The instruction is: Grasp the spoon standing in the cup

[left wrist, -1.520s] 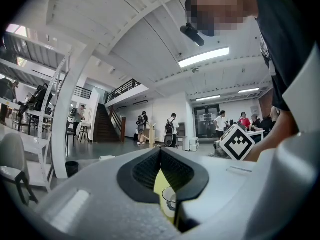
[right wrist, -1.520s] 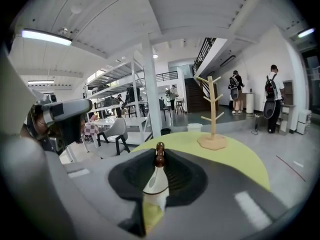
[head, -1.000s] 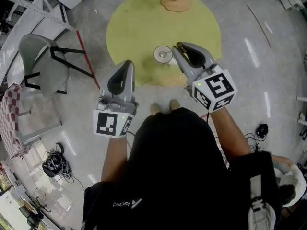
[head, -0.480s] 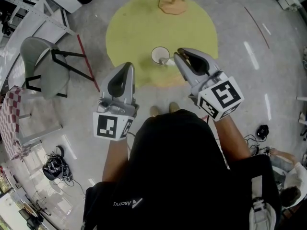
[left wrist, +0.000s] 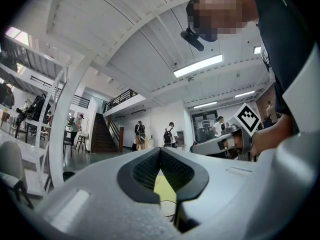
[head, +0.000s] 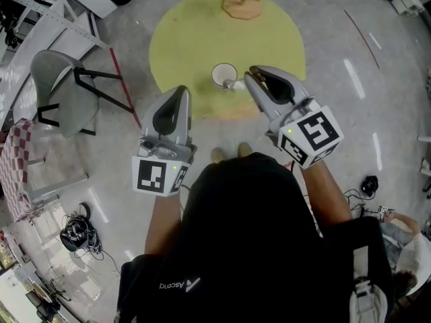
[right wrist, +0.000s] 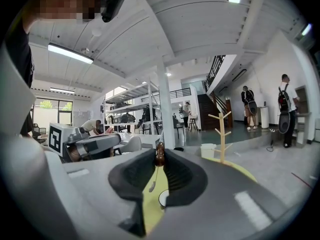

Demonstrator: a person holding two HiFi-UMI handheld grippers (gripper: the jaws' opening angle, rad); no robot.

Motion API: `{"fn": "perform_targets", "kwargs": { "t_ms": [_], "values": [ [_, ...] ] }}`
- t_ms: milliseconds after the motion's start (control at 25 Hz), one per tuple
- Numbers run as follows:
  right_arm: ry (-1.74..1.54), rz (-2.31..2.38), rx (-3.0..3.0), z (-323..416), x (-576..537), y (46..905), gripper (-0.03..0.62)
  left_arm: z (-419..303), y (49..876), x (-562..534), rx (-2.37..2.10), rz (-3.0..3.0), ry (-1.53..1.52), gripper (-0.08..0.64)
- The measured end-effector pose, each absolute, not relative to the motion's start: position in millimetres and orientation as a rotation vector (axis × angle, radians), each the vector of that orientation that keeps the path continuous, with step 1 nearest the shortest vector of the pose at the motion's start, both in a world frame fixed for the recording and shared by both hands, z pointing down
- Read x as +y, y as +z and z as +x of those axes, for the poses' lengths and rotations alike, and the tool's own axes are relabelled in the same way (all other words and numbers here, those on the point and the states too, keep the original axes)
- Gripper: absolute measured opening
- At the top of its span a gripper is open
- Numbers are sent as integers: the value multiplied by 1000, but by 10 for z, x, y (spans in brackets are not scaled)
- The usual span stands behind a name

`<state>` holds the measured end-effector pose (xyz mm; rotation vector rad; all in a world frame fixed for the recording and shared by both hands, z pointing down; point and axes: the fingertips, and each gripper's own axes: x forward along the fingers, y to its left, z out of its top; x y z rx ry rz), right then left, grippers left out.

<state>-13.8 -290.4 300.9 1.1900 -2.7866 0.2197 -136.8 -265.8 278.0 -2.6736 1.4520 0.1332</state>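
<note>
Since the right claw [head: 249, 73] is pinched on the brown, beaded top end of the spoon [right wrist: 159, 158], the step in hand is, as I judge it, to hold that pinch firm and lift straight up, so the thin stem neither swings nor tips the cup [head: 224, 76]. The cup stands on the round yellow surface [head: 182, 39], just beside the right claw's tips and near the edge closest to the person. A grip so close to the very end of the handle looks easy to lose, and any twist could let the spoon pivot between the pads. The left claw [head: 179, 93] hangs left of the cup, apart from it, its jaws together on nothing.

The head view gives the layout: cup, both claws, and a wooden stand [head: 242, 5] at the far side. It shows the spoon only as a pale sliver by the rim. Only the right gripper view shows the grip itself, with the handle clamped at the jaw tips and the stem hanging toward the cup below. Neither view settles whether the spoon's lower end sits inside the cup.
</note>
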Motion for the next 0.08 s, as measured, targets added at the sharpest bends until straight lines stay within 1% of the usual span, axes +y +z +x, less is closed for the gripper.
{"fn": "perform_targets", "kwargs": {
  "t_ms": [80],
  "values": [
    [217,1190,-2790,-140,-2892,3000,54,-1368,2777,-2638,1453,-2671,133,9]
  ]
}}
